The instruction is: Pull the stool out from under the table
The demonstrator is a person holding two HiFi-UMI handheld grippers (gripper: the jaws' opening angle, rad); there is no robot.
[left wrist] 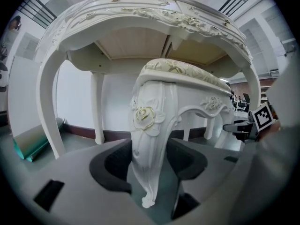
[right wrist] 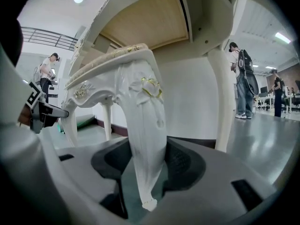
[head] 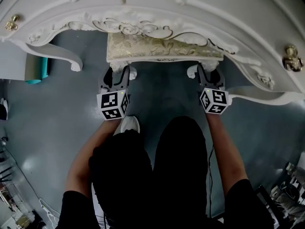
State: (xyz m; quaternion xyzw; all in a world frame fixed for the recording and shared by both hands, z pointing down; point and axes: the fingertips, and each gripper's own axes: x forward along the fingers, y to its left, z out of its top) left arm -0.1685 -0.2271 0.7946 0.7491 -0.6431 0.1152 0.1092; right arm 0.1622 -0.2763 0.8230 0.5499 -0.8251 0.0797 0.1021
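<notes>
Your left gripper [head: 120, 74] and right gripper [head: 208, 74] are clamping the white carved stool [head: 157, 46] legs.
Seat is sitting under the tabletop [head: 200, 13] edge; open floor [head: 162, 97] toward you.

- Head view: stool [head: 162, 47] sits mostly hidden under the counter [head: 205, 4]; only the front seat edge and two leg tops show.
- Left tool [head: 120, 74] and right tool [head: 209, 76]: tips tucked below the seat, so the grip can't be read from the head view.
- Counter cut off at the top, left and right edges.
- Teal object [head: 35, 70] half behind a counter leg; can't tell what it is.
- Right gripper view: background people [right wrist: 243, 78] too small for detail.
- Clutter [head: 14, 199] cut off at the lower left corner, unreadable.
</notes>
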